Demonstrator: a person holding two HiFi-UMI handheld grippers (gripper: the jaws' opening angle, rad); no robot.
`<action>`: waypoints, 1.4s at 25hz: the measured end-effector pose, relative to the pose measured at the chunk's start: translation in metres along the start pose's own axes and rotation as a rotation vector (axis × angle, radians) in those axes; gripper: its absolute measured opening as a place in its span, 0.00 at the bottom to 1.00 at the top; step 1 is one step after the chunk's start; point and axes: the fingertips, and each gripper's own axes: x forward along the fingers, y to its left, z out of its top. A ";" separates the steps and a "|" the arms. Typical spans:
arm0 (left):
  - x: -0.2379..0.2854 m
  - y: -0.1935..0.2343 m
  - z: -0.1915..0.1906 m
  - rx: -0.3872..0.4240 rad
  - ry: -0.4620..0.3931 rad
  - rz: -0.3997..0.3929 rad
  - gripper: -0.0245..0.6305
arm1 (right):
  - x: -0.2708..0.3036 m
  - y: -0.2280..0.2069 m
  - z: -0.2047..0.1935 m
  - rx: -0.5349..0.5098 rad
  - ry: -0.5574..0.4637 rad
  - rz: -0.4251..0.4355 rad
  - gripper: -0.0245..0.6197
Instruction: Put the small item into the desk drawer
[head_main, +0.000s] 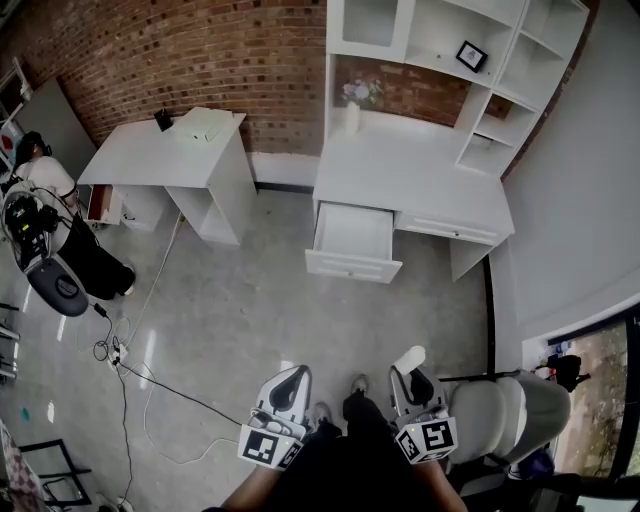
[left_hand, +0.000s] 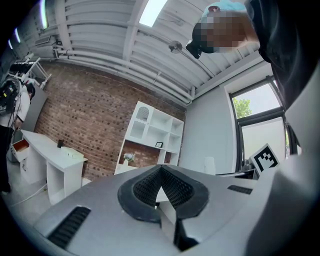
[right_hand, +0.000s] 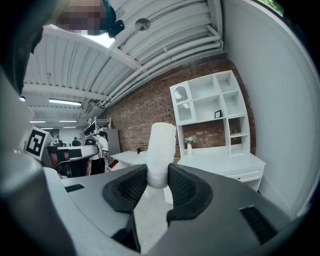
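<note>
The right gripper (right_hand: 159, 176) is clamped on a small white cylinder (right_hand: 161, 147), which stands upright between its pads. The left gripper (left_hand: 161, 174) beside it is closed tip to tip, holding nothing. The open drawer (head_main: 352, 240) of the white desk (head_main: 425, 180) lies straight ahead across the floor, well apart from both grippers.

Two desks (head_main: 165, 150) (head_main: 420, 175), one open drawer (head_main: 352, 240)
</note>
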 end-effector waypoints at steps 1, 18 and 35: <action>0.004 0.003 0.000 -0.002 0.000 0.002 0.07 | 0.005 -0.002 0.000 0.001 0.003 0.001 0.26; 0.162 0.016 0.012 0.021 -0.020 0.082 0.07 | 0.141 -0.132 0.029 -0.002 -0.035 0.127 0.26; 0.278 0.056 -0.003 -0.025 0.007 0.124 0.07 | 0.236 -0.192 0.024 -0.015 0.026 0.176 0.26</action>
